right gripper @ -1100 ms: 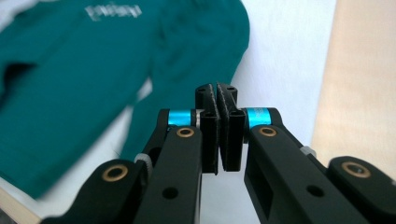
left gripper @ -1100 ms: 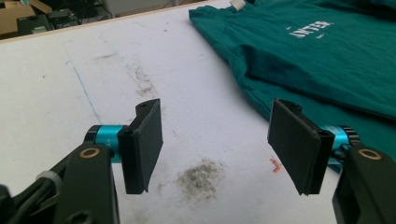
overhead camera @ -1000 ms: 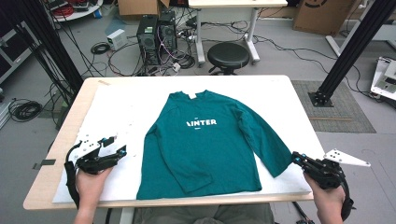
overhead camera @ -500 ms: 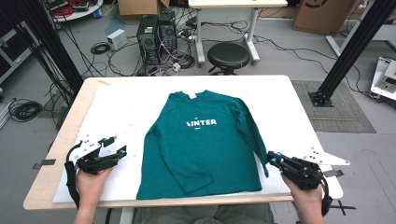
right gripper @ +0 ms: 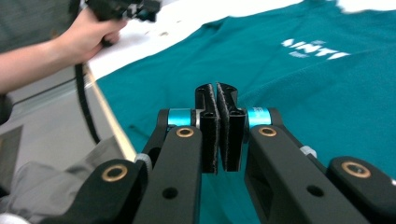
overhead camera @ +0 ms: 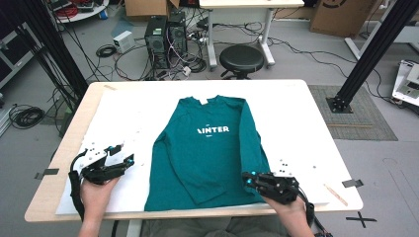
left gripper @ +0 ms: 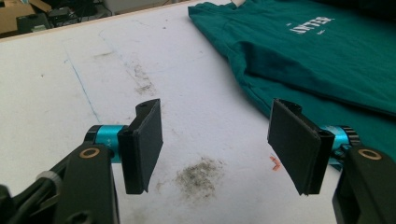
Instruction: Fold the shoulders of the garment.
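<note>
Bright, even overhead light, soft shadows; right gripper view's far background blurs.

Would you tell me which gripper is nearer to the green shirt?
Right. The right gripper is over the green shirt's lower corner; the left gripper sits on the table beside it, apart.

- My left gripper point(left gripper: 215, 149) has its two black jaws standing wide apart, with nothing between them.
- Under the gap lies the white table cover point(left gripper: 93, 70), marked there by a dark grey smudge point(left gripper: 201, 175).
- A faint blue line point(left gripper: 84, 86) and another grey smear point(left gripper: 142, 79) mark the cover farther off.
- The teal shirt point(left gripper: 327, 60) lies flat at the upper right, its white lettering point(left gripper: 310, 25) near the top edge.
- One edge of the shirt runs just behind my right-hand jaw.
- A small orange mark point(left gripper: 274, 162) sits on the cover beside that jaw.
</note>
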Demonstrator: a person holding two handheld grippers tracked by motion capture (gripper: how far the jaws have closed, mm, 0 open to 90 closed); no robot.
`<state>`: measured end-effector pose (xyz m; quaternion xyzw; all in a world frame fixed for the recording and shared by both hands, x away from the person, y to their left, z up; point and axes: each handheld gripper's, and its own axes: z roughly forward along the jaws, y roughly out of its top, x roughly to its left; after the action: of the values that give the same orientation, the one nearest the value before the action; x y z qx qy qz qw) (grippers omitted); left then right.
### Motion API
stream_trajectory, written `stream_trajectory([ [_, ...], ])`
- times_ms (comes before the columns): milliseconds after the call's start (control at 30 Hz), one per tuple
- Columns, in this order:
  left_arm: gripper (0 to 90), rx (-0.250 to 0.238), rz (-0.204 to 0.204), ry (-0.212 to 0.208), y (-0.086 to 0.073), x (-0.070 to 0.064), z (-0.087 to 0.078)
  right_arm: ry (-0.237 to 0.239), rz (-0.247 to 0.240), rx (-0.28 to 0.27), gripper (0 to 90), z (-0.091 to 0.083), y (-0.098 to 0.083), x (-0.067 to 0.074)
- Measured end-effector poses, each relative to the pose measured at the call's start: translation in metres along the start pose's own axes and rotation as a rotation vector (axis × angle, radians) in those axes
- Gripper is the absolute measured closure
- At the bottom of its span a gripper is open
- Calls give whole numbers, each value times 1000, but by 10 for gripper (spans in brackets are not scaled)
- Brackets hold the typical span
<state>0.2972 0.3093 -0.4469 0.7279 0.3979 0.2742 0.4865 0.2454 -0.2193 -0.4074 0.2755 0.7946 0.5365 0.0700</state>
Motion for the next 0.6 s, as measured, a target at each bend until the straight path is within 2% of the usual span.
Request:
stream_trajectory([
  [100, 355, -1, 2, 2, 0, 0, 0, 32, -27, 31, 889, 12, 1, 6],
  [267, 355, 5, 8, 3, 0, 0, 0, 74, -44, 70, 887, 29, 1, 15],
  [600, 355, 9, 10, 4, 0, -1, 1, 112, -44, 100, 878, 50, 2, 24],
])
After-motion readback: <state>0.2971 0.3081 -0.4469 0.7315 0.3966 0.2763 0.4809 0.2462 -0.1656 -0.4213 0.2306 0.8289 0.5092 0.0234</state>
